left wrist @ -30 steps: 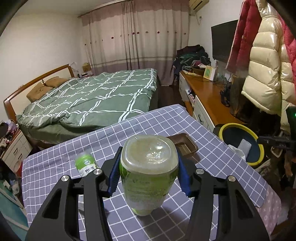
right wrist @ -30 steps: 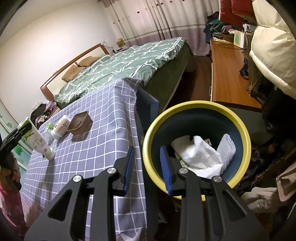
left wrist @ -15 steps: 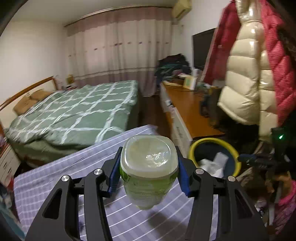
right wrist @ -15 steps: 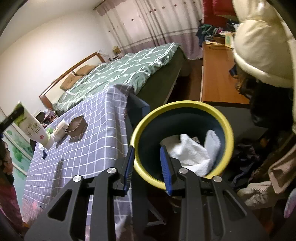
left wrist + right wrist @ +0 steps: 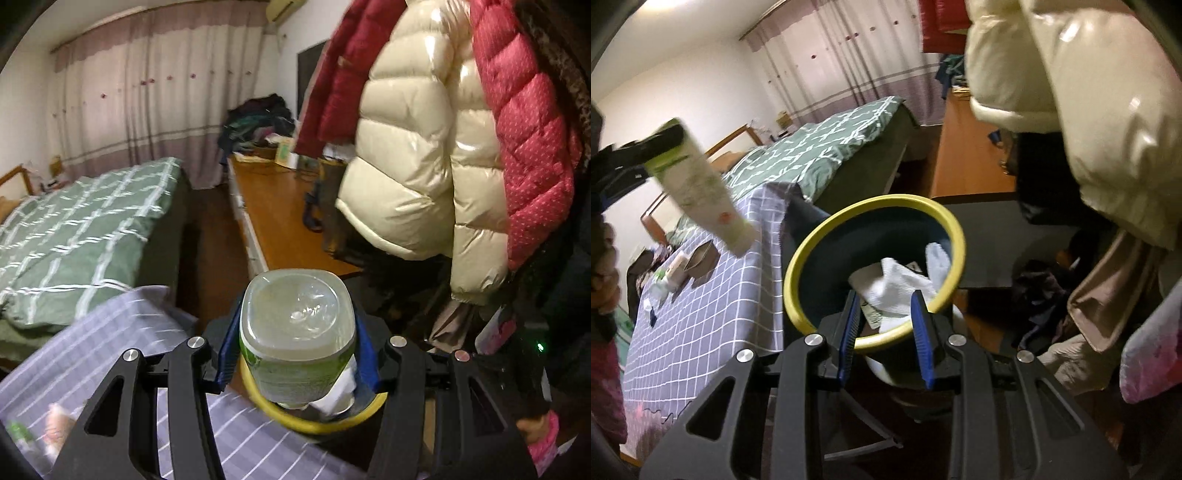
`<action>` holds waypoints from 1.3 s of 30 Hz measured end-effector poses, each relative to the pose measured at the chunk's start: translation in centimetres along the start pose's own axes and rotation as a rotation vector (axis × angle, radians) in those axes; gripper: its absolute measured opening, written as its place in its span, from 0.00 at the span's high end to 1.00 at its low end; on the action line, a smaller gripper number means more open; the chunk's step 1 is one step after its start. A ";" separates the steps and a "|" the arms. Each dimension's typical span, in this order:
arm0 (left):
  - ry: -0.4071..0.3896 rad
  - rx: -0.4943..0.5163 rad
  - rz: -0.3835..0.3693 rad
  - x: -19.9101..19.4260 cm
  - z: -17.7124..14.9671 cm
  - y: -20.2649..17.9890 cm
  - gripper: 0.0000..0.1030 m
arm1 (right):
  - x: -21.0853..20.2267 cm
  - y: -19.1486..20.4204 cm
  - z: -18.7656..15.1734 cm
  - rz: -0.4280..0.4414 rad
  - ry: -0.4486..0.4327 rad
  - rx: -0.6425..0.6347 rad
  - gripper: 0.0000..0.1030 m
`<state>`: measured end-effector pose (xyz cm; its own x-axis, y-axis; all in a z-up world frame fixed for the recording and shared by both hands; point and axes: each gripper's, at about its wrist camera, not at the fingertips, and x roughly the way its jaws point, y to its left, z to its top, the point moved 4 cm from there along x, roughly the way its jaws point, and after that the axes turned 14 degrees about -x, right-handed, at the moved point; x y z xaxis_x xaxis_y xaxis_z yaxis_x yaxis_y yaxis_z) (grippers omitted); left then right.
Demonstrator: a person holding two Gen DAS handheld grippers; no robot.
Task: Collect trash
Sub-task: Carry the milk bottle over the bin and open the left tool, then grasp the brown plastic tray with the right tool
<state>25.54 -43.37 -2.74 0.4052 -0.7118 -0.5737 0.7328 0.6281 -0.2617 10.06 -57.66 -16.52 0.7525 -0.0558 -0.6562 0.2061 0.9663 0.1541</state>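
My left gripper [image 5: 297, 350] is shut on a green-and-white plastic bottle [image 5: 297, 332], held neck down above the yellow-rimmed dark bin [image 5: 317, 424]. In the right wrist view the bottle [image 5: 701, 192] hangs in the air left of the bin [image 5: 875, 206], over the table's edge. My right gripper [image 5: 884, 332] grips the bin's near rim between its blue pads [image 5: 919, 332]. White crumpled paper [image 5: 897, 288] lies inside the bin.
A table with a purple checked cloth [image 5: 713, 317] stands left of the bin, with a brown tray [image 5: 700, 260] and small bottles [image 5: 674, 269]. A green bed [image 5: 74, 229], a wooden desk [image 5: 280, 214] and hanging puffy jackets [image 5: 436, 147] surround the spot.
My left gripper has carried the bottle from over the table to above the bin. My right gripper has drawn the bin closer, its rim now between the pads.
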 end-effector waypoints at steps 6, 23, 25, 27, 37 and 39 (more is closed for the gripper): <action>0.113 -0.022 0.010 8.3 -2.2 -1.6 0.50 | -0.2 -0.7 -1.0 -0.028 -0.006 0.032 0.72; -0.028 -0.100 0.121 0.5 -1.8 2.7 0.10 | -0.1 0.3 -0.7 -0.056 -0.011 0.015 0.63; -0.055 -0.121 0.132 -1.8 -2.0 3.9 0.10 | 0.0 0.9 -0.6 -0.053 -0.010 0.000 0.63; -0.089 -0.143 0.158 -4.7 -2.5 5.6 0.09 | 0.2 1.7 -0.4 -0.052 -0.008 -0.018 0.63; -0.232 -0.260 0.322 -16.5 -5.9 14.5 0.05 | 1.2 7.4 1.2 -0.033 0.011 -0.135 0.61; -0.255 -0.292 0.349 -18.6 -6.9 16.3 0.05 | 1.6 9.0 1.6 -0.027 0.018 -0.171 0.61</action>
<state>26.20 -17.75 -1.70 0.7451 -0.4752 -0.4680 0.3616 0.8774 -0.3152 14.15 -49.48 -14.97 0.7365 -0.0793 -0.6718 0.1152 0.9933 0.0091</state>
